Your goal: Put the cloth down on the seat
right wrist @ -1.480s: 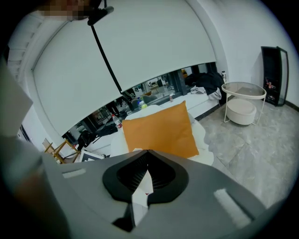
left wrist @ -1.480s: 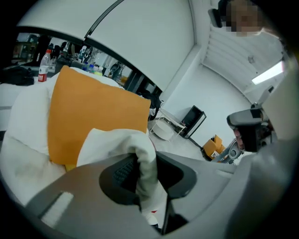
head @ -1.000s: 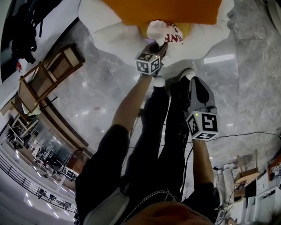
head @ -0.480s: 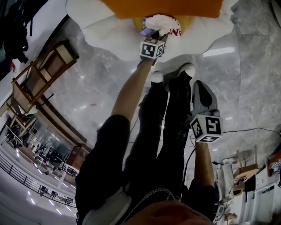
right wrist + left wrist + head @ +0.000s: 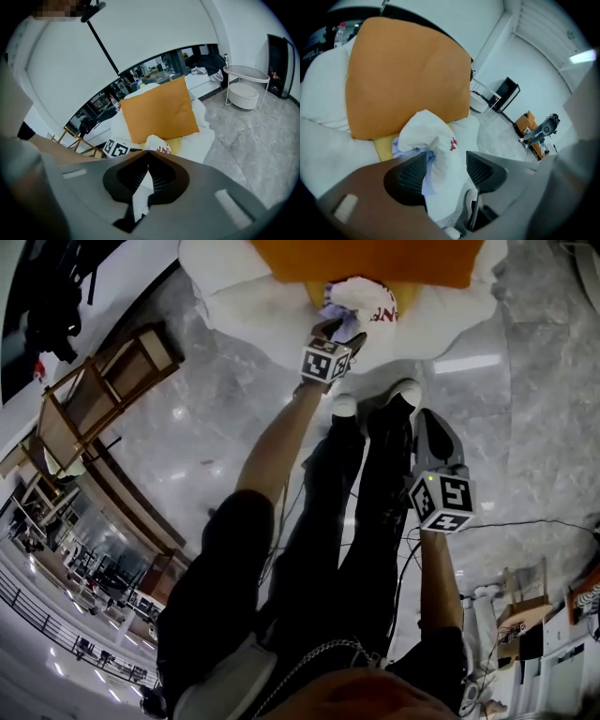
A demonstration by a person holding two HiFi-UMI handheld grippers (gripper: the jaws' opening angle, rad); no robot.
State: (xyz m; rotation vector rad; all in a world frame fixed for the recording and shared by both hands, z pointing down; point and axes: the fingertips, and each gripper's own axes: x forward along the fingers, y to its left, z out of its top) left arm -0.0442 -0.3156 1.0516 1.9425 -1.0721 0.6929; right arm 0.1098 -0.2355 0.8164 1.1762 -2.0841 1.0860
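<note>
left gripper [image 5: 446, 165] jaws opening, cloth [image 5: 425, 131] let go (loose between them)

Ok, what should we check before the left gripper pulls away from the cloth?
1. Left gripper letting go: ok, its jaws are opening with the cloth between them.
2. Cloth down on the seat: ok, it sits bunched there.
3. Cloth free of both pads: cannot tell, it lies close against one.
4. Orange cushion clear of the way back: ok, it is behind the cloth.
5. Right gripper out of the way: ok, shut, empty, held back.
</note>
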